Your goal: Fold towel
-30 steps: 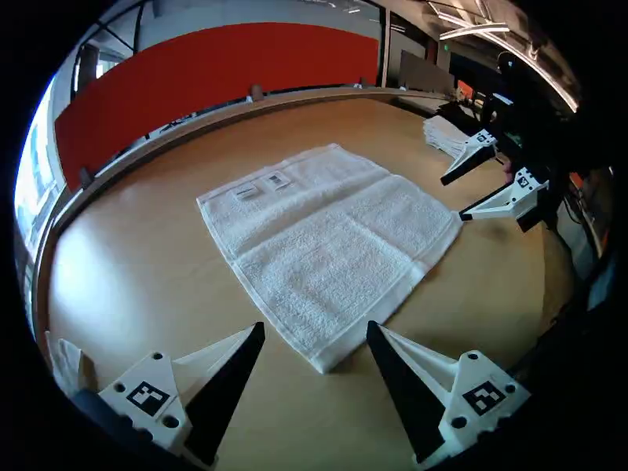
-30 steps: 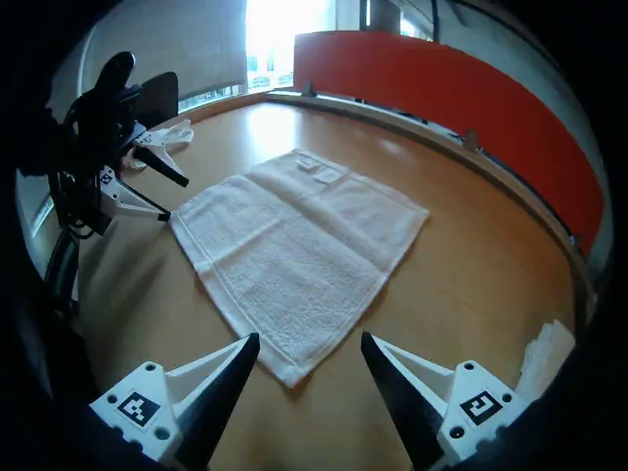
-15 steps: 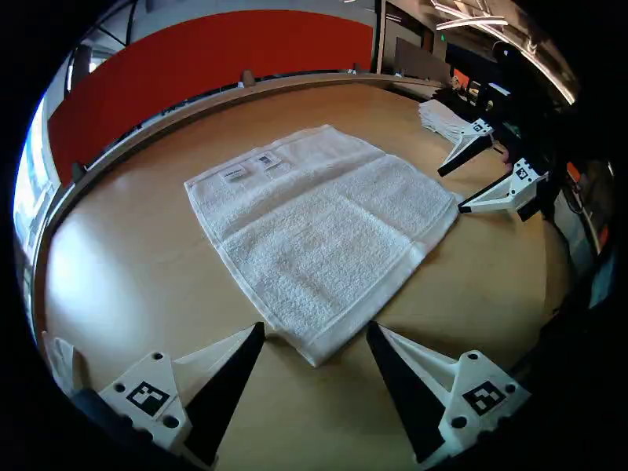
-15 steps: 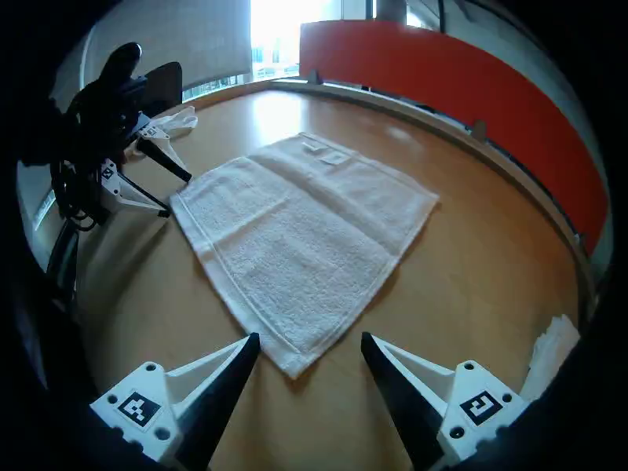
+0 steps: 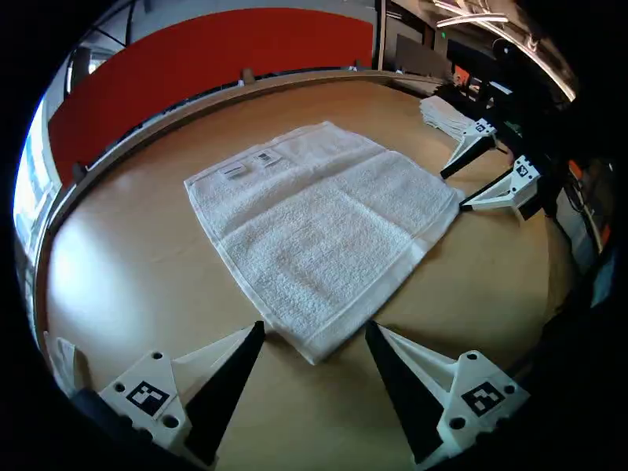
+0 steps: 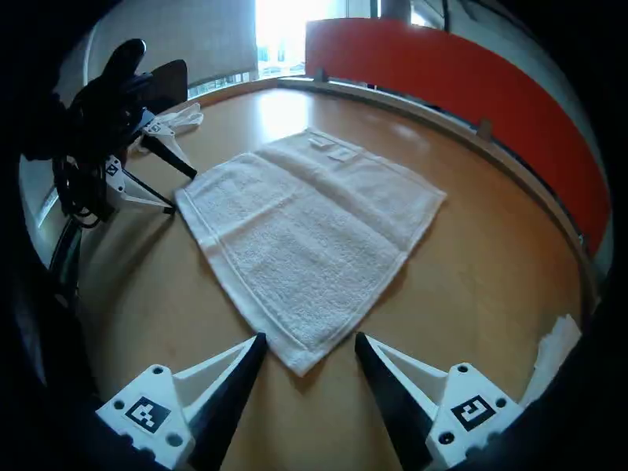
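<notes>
A white towel (image 5: 318,224) lies flat and spread out on the wooden table, two small labels near its far edge. Its near corner lies between the open fingers of my left gripper (image 5: 314,331). In the right gripper view the same towel (image 6: 310,235) points another corner into the gap of my right gripper (image 6: 310,344), which is open too. Farther off in the left gripper view, the right gripper (image 5: 459,190) stands open at the towel's right corner. The left gripper (image 6: 184,192) appears in the right gripper view at the towel's left corner, held by a dark-sleeved hand.
A stack of folded white towels (image 5: 443,118) sits at the back right in the left gripper view. A crumpled white cloth (image 6: 177,122) lies beyond the left gripper. A red panel (image 5: 212,63) runs behind the table's raised edge. Bare wood surrounds the towel.
Both grippers have moved closer to the towel's corners, so each corner now lies between the fingertips. The right gripper's fingers have narrowed slightly. The towel has not moved.
</notes>
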Action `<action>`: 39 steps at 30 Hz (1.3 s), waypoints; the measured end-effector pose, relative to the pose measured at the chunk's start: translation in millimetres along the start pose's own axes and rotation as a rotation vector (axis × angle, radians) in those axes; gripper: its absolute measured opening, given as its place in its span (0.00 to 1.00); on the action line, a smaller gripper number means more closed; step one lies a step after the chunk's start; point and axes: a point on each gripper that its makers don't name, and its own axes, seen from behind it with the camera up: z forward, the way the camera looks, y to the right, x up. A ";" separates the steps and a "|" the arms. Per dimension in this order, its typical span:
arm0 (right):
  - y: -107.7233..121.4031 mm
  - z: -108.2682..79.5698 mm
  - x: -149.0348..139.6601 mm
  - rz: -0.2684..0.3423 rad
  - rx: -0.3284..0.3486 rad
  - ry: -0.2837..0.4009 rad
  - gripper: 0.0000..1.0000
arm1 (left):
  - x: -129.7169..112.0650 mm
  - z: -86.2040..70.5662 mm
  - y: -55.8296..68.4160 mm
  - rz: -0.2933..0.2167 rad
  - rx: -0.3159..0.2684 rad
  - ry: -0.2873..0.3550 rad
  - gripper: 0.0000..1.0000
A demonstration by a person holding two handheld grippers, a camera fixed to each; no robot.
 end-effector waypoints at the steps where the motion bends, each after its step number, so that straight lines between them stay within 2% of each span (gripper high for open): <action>1: -0.5 0.3 0.1 0.000 0.001 0.000 0.82 | 0.0 0.0 0.1 -0.002 0.002 0.000 0.94; 11: 0.0 1.7 0.4 0.006 0.006 -0.002 0.57 | -0.8 -1.2 -1.3 -0.022 0.019 -0.017 0.74; 15: 0.7 1.3 0.3 0.015 0.005 -0.001 0.51 | -0.5 -1.5 -1.1 -0.029 0.026 -0.027 0.63; 18: -0.2 0.8 0.4 0.020 0.007 -0.001 0.49 | 0.4 -1.5 -0.5 -0.033 0.029 -0.030 0.53; 22: 0.2 0.7 1.4 0.025 0.006 0.001 0.34 | 1.2 -1.5 -1.8 -0.045 0.039 -0.037 0.47; 26: -0.8 1.2 3.2 0.032 0.010 0.003 0.28 | 1.3 -0.5 -2.6 -0.066 0.054 -0.044 0.27; 28: -3.2 1.3 3.8 0.035 0.017 0.002 0.26 | 1.3 -0.4 -2.1 -0.073 0.059 -0.045 0.24; 32: -12.3 0.2 3.7 0.039 0.051 -0.002 0.20 | 1.4 -2.0 -3.0 -0.092 0.067 -0.050 0.10; 39: -13.3 -2.9 6.3 0.038 0.042 0.008 0.17 | 0.7 -5.7 0.3 -0.148 0.055 -0.057 0.10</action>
